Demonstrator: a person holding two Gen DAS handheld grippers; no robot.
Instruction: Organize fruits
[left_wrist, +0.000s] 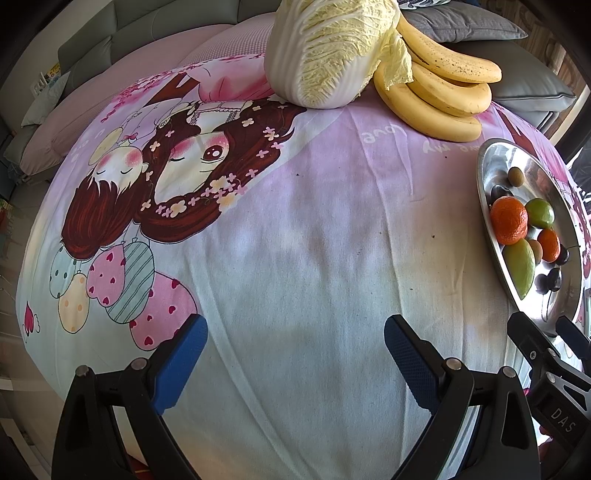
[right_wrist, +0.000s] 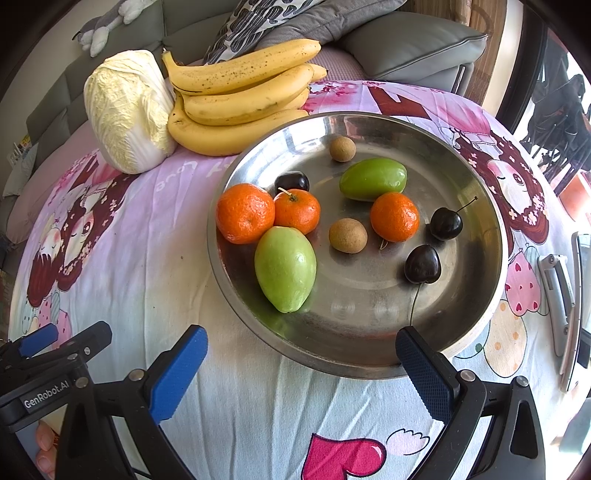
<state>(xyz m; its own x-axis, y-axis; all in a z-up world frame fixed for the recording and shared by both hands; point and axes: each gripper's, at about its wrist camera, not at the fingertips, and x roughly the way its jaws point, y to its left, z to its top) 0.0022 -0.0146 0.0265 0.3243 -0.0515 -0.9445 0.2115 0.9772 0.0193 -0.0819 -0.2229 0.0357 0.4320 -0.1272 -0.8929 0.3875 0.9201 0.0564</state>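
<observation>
Both grippers, left (left_wrist: 295, 354) and right (right_wrist: 301, 363), hover with jaws spread, empty. Fruit lies in the bowl (right_wrist: 476, 177); bananas (right_wrist: 240, 99) beside a cabbage (right_wrist: 125, 110), seemingly touching.

A tray (right_wrist: 491, 236) is sitting on the cloth (right_wrist: 155, 266), at the right side in the left wrist view. Behind it, bananas (right_wrist: 240, 99) are lying stacked, touching a cabbage (right_wrist: 125, 110) on their left. In the tray, 3 oranges (right_wrist: 245, 213), 2 green fruits (right_wrist: 286, 267), 2 kiwis (right_wrist: 348, 235) and 3 cherries (right_wrist: 423, 264) are lying; 2 oranges are touching at the left, one green fruit just before them. A sofa (right_wrist: 406, 48) is standing behind everything
</observation>
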